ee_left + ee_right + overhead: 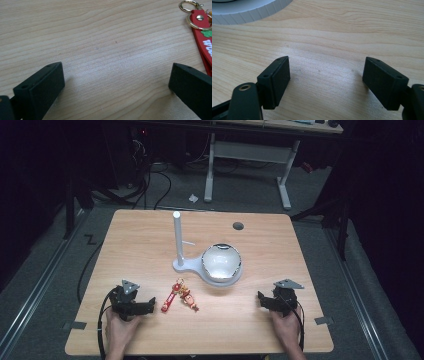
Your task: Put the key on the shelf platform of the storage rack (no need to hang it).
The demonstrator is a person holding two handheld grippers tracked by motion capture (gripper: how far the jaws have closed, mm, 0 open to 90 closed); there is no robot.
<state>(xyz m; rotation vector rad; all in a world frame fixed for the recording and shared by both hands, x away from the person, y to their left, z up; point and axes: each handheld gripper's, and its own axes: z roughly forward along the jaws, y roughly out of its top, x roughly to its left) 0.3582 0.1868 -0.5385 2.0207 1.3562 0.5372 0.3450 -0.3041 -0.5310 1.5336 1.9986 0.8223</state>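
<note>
A red keychain strap (168,301) with a gold ring lies on the wooden table (140,240) beside a small red and gold figure charm (187,297). In the left gripper view the strap (203,37) runs down the right edge. My left gripper (150,305) rests on the table just left of the strap, open, with bare wood between its jaws (116,82). At the table's front right my right gripper (261,299) is open too, nothing between its jaws (325,80). A white stand (178,242) with an upright post and a shiny round bowl (221,261) sits mid-table.
The white ribbed base of the stand (249,10) shows at the top left of the right gripper view. A dark round hole (238,226) sits in the table near its far edge. Another desk frame (250,155) and cables stand on the floor beyond.
</note>
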